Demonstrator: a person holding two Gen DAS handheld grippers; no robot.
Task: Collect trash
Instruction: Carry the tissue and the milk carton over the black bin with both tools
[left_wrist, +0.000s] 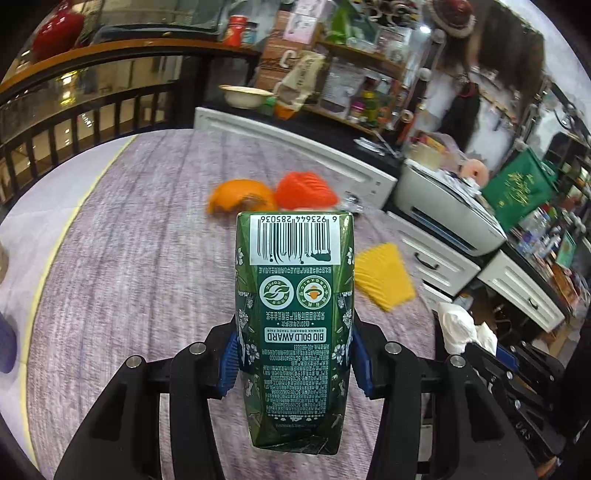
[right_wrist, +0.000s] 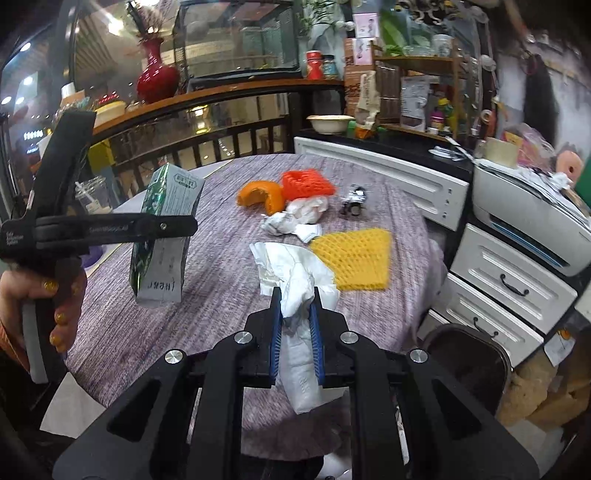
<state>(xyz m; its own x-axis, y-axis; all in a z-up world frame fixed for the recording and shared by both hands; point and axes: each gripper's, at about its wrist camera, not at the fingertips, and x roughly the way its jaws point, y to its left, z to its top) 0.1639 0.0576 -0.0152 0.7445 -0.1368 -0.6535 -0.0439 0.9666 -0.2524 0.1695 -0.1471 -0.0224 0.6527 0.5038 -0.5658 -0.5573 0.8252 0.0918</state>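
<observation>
Green foil-printed drink carton (left_wrist: 294, 321) clamped in the left gripper (left_wrist: 294, 363); crumpled white tissue (right_wrist: 297, 295) pinched in the right gripper (right_wrist: 297, 328), both held above the table.
Carrying step, I judge: next comes release into the dark bin (right_wrist: 467, 363) beside the round purple-grey tablecloth (right_wrist: 221, 280) edge; white drawers (right_wrist: 513, 295) crowd it, while yellow foam net (right_wrist: 356, 254) and orange peel (right_wrist: 260, 195) remain.

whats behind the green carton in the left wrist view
Behind the green carton, an orange peel and an orange foam net lie on the table, partly hidden by its top edge. The table straight behind it is covered.
</observation>
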